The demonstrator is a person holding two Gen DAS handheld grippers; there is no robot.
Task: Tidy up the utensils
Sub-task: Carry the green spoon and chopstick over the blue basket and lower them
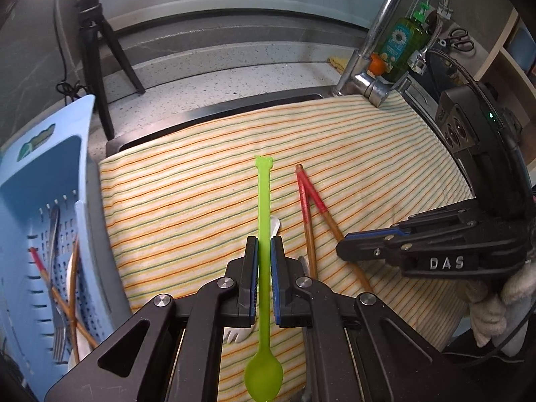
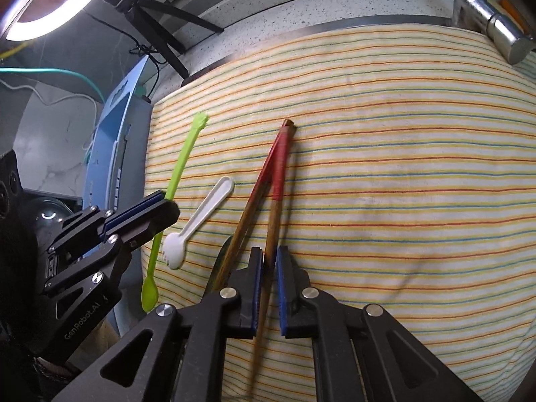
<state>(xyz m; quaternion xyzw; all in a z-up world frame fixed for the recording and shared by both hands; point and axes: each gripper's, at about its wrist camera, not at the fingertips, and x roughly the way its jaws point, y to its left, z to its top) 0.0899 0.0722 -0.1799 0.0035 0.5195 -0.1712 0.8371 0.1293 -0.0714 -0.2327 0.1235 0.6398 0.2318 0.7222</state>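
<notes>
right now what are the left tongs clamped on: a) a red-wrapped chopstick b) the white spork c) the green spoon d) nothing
c: in the left wrist view the left tongs are shut on the handle of the green spoon, while the white spork lies on the striped cloth and the right tongs pinch one red-wrapped chopstick.

Home kitchen: chrome faucet [image 1: 385,43] over a sink rim [image 1: 214,110], green dish-soap bottle [image 1: 400,45], speckled stone surface [image 1: 234,70], blue utensil basket [image 1: 40,201].
</notes>
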